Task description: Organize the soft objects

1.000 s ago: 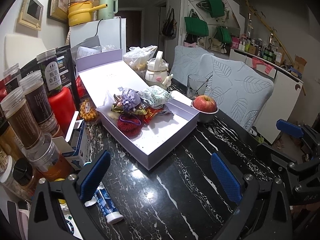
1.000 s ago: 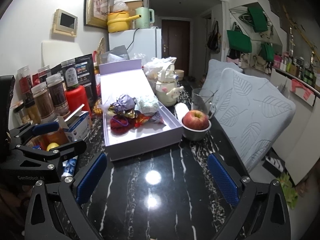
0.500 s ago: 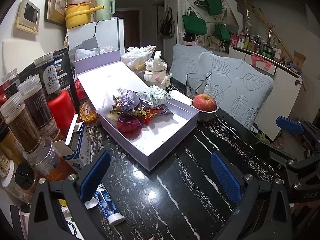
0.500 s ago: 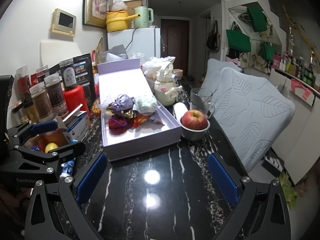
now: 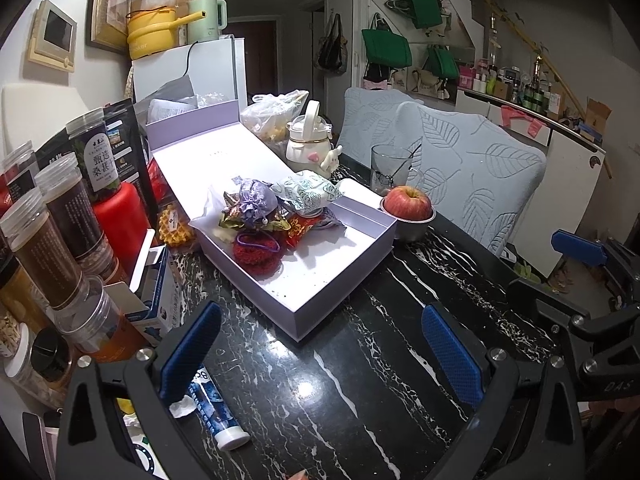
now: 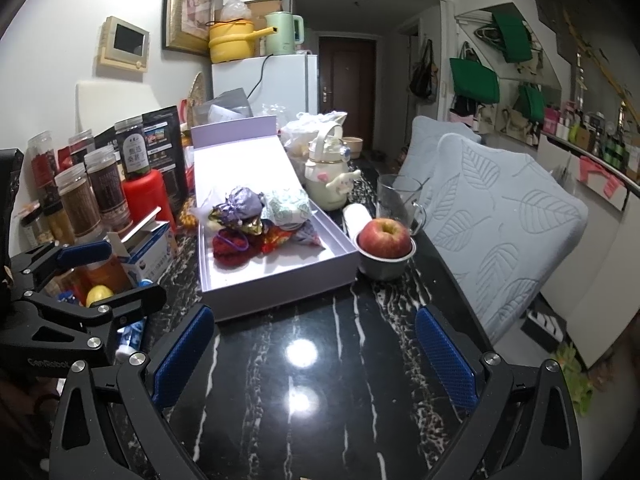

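I see the black marbled table [image 5: 360, 360] filling most of both views, with two leaf-patterned chairs [image 6: 504, 220] along its far side. On it sits the open lilac box [image 5: 332, 276], its lid [image 5: 216, 156] laid back flat behind it. The soft things are heaped at the lid end of the box: a purple pouch [image 5: 256, 200], a green-patterned pouch [image 5: 308, 194] just beside it, a red knitted piece [image 5: 256, 252] in front, and a red packet [image 5: 302, 228] between them; the front part of the box floor is bare. Jars [image 5: 52, 248] crowd the table edge on the box's other side, next to a red bottle [image 5: 120, 216] and a blue carton [image 5: 156, 292]. A white kettle [image 6: 328, 168] stands behind the box, a glass mug [image 6: 396, 200] next to it. An apple [image 6: 384, 238] sits in a small metal bowl [image 6: 384, 268] touching the box's corner. A blue tube [image 5: 216, 412] lies by my left fingers.

My left gripper [image 5: 320, 356] hangs above the bare table in front of the box, jaws wide apart, holding nothing. My right gripper [image 6: 316, 364] does the same, its jaws spread and empty, also short of the box.
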A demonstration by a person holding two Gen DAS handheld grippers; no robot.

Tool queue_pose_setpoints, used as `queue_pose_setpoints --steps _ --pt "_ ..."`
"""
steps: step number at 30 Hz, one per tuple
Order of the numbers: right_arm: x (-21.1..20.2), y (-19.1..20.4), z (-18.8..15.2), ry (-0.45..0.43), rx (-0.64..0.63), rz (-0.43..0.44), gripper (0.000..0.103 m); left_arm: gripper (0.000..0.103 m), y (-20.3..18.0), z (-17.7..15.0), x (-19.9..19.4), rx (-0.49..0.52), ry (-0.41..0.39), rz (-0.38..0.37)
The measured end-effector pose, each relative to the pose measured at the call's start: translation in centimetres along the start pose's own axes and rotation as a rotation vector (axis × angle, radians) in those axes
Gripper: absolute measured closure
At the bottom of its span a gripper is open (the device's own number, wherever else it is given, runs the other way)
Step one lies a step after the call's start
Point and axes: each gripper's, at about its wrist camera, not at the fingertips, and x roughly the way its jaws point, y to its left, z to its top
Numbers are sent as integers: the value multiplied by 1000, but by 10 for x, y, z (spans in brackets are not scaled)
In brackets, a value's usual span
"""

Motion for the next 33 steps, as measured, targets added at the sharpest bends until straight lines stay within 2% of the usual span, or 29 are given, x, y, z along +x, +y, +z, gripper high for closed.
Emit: queue_pose_setpoints --steps 18,33 --pt "1 -2 -4 7 3 -11 1 1 1 -2 4 6 13 18" --pt "1 -4 -8 14 13 -18 1 1 -6 -4 5 30 28 0"
